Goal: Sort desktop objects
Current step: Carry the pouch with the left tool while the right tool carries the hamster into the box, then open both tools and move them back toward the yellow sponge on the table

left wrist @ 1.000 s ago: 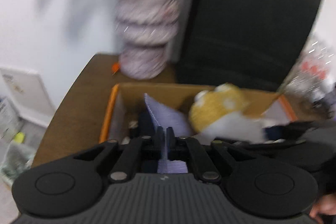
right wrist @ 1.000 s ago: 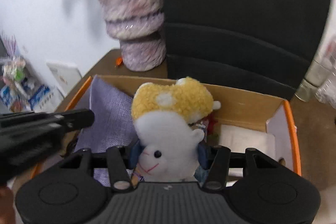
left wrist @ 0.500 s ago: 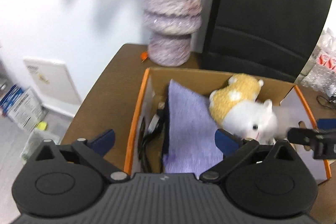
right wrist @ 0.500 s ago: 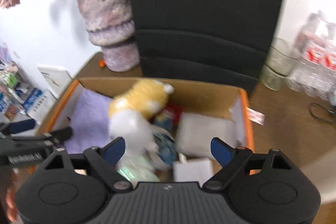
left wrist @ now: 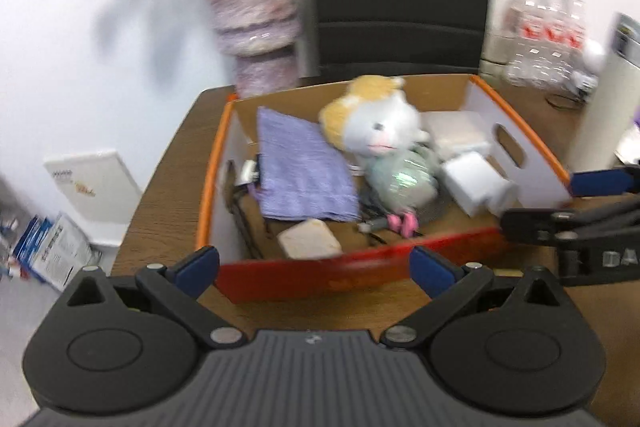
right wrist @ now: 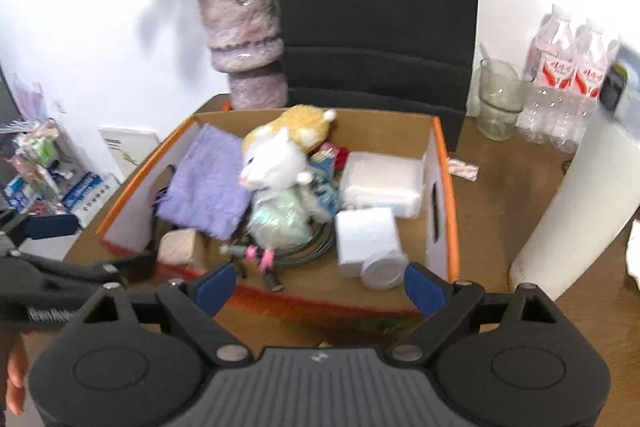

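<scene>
A black chair (right wrist: 376, 7) backs the wooden desk (right wrist: 500, 203). The cardboard box (right wrist: 440, 187) there holds a purple cloth (right wrist: 206, 183) and plush toy (right wrist: 276, 163). Left gripper (left wrist: 314, 267) gapes wide, empty; right gripper (right wrist: 316, 287) is opening, empty.

Black claw (right wrist: 316, 283), blue fingertips (right wrist: 424, 289)
</scene>
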The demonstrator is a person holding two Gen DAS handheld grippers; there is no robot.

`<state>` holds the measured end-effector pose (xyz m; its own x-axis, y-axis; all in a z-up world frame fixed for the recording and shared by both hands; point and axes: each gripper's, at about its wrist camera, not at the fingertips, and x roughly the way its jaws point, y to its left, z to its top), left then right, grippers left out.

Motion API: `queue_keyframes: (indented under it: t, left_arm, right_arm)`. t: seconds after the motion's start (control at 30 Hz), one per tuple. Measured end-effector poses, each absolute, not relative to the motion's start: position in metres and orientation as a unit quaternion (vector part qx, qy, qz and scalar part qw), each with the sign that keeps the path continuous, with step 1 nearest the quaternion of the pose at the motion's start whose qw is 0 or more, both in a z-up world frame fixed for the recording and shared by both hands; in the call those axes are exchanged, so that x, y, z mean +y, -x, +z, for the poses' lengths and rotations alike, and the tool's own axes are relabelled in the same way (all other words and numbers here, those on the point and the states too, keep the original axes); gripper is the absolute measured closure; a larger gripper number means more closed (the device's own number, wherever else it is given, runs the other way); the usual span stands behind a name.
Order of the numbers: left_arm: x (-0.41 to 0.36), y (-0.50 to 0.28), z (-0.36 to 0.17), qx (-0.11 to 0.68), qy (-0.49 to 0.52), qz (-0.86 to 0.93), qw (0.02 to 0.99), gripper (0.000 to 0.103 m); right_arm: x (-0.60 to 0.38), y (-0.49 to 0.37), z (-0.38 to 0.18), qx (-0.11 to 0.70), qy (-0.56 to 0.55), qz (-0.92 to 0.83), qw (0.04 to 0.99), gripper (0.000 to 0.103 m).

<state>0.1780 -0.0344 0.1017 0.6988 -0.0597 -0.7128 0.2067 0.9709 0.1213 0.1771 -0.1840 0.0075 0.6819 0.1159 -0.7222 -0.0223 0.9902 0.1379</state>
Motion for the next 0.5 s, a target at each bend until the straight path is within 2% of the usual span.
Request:
queue_keyframes:
  t: [0.27, 0.37, 0.5]
  left_arm:
    - [-0.014, -0.125, 0.088, 0.355, -0.029, -0.061, 0.932, 0.0]
    - [-0.008, -0.094, 0.082, 0.337, -0.022, -0.057, 0.939, 0.0]
    - [0.004, -0.047, 0.073, 0.299, -0.008, -0.026, 0.954, 0.0]
  right_arm:
    - [-0.182, -0.12, 0.007, 0.339, -0.047, 0.014, 0.939, 0.011]
    - [-0.184, -0.085, 0.001, 0.306, -0.061, -0.005, 0.95, 0.004]
    - [-0.177, -0.038, -0.013, 0.275, -0.063, -0.009, 0.959, 0.004]
